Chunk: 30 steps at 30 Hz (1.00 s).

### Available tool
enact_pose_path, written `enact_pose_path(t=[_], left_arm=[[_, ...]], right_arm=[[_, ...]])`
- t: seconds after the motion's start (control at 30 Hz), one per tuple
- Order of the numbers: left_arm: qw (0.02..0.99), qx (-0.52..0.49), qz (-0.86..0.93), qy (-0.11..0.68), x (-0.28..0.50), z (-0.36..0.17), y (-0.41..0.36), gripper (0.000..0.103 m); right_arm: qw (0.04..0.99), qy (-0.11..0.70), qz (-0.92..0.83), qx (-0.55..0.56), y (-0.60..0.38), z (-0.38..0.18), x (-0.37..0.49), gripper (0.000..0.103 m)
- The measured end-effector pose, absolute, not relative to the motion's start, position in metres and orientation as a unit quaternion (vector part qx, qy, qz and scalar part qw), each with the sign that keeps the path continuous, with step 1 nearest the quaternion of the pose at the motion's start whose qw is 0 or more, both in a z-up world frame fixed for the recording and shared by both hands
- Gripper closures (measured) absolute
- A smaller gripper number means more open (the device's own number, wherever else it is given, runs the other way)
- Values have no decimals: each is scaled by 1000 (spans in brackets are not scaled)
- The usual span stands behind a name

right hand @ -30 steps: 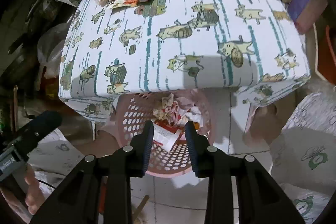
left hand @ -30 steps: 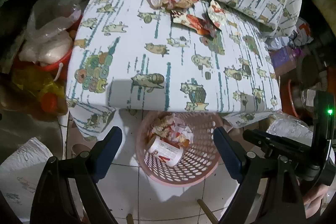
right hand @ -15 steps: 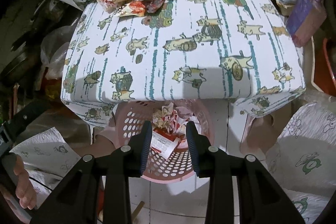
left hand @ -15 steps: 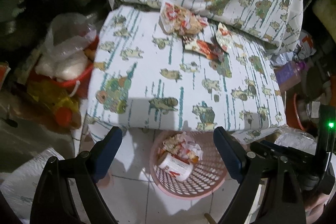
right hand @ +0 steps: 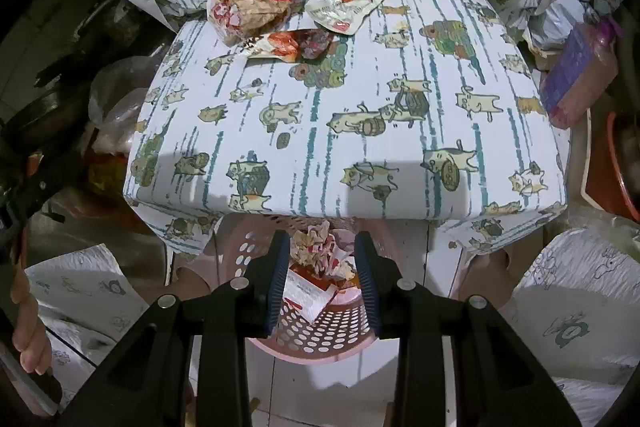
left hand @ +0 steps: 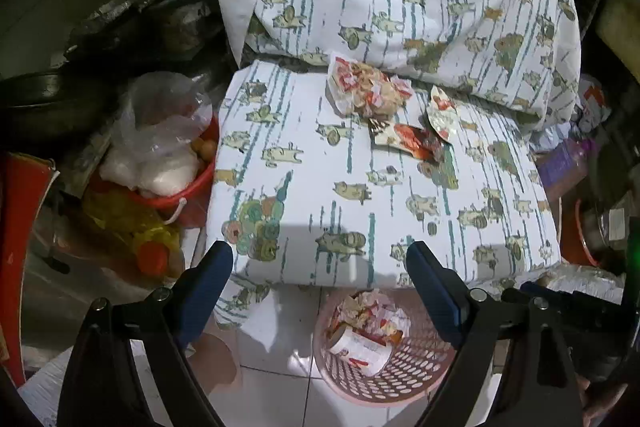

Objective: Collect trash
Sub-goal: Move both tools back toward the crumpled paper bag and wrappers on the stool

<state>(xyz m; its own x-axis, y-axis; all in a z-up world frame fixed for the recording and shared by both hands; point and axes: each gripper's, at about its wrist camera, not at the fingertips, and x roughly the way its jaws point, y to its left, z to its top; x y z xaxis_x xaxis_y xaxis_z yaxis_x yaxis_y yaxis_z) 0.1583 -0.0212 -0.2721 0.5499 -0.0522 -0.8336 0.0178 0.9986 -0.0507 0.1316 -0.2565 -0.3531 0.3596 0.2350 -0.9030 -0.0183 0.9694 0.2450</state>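
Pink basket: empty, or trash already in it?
Not empty. The pink basket on the floor holds crumpled wrappers and a small tipped cup. Contents lie below its rim; how deep, cannot tell.

I am looking down at a cushion [left hand: 360, 195] wearing a white cover printed with cats and teal stripes, a matching pillow [left hand: 420, 3] leaning behind it. White floor tiles [left hand: 276, 355] are showing below, and a red bucket [left hand: 188, 193] is sitting among dim clutter at the left.
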Motion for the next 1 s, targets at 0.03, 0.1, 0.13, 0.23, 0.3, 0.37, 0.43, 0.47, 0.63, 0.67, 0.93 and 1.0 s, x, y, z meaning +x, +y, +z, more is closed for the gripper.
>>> enact_pose_path(t=[0.03,0.1,0.13,0.23,0.3,0.37,0.43,0.47,0.63,0.67,0.93,1.0], left_arm=[[883,-17,-19,468,158,-269,-21,13],[892,-10,-18,451,157,-261,-21,13],[896,-8,-17,444,156,-257,-21,13],[911,-12,-9,412,151,-243,-20,13],[924,-6,-4,383,148,-232,-21,13],[931,-5,-10,364,149,-222,-22,13],[938,-7,-22,346,152,-213,-24,13],[940,-7,-26,339,155,-209,-24,13],[954,48,-8,295,165,-178,-27,12],[956,43,-14,290,167,-172,-26,10],[958,29,-46,280,202,-148,-33,0],[956,17,-52,289,218,-146,-36,0]], right_arm=[[821,558,78,97,-257,-350,133,70],[826,550,78,96,-258,-344,135,70],[830,545,77,93,-258,-340,137,70],[842,528,79,83,-259,-329,141,70],[848,518,81,78,-259,-323,144,69],[854,511,80,62,-258,-319,149,68],[860,503,76,41,-257,-314,155,68],[863,499,74,32,-258,-312,159,67],[871,483,77,45,-268,-304,183,65],[873,480,72,48,-270,-303,190,65],[890,447,68,48,-276,-284,227,58],[898,434,61,31,-276,-280,238,44]])
